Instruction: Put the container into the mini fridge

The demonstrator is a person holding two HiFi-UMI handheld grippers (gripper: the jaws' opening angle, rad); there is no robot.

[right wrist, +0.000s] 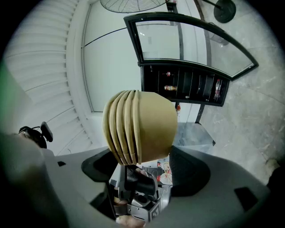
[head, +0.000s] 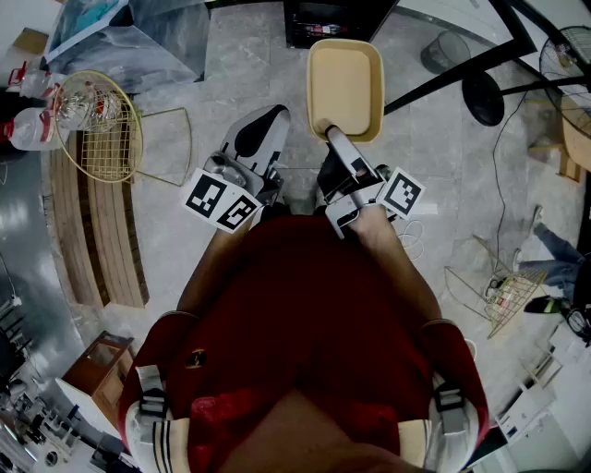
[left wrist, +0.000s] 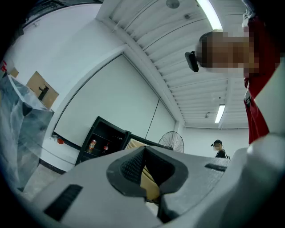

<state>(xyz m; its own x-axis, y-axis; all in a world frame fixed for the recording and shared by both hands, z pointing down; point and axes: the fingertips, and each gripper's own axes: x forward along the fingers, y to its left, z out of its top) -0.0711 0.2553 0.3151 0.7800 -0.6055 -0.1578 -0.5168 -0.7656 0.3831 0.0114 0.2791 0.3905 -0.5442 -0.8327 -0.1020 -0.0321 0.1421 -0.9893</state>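
Observation:
A beige plastic container (head: 343,78) is held out in front of me, and my right gripper (head: 333,129) is shut on its near rim. In the right gripper view its ribbed side (right wrist: 140,127) fills the space between the jaws of the right gripper (right wrist: 142,162). The black mini fridge (head: 323,23) stands ahead on the floor. Its glass door (right wrist: 187,42) is swung open, and bottles stand on the shelves (right wrist: 185,87). My left gripper (head: 261,127) hangs to the left of the container, shut and holding nothing. In its own view the left gripper (left wrist: 144,153) shows the fridge (left wrist: 100,142) beyond.
A wire basket (head: 97,125) and plastic bottles (head: 28,129) rest by a wooden bench (head: 92,231) at the left. A floor fan (head: 565,51), a mesh bin (head: 448,51) and a wire rack (head: 503,291) stand at the right. Another person (left wrist: 218,149) stands far off.

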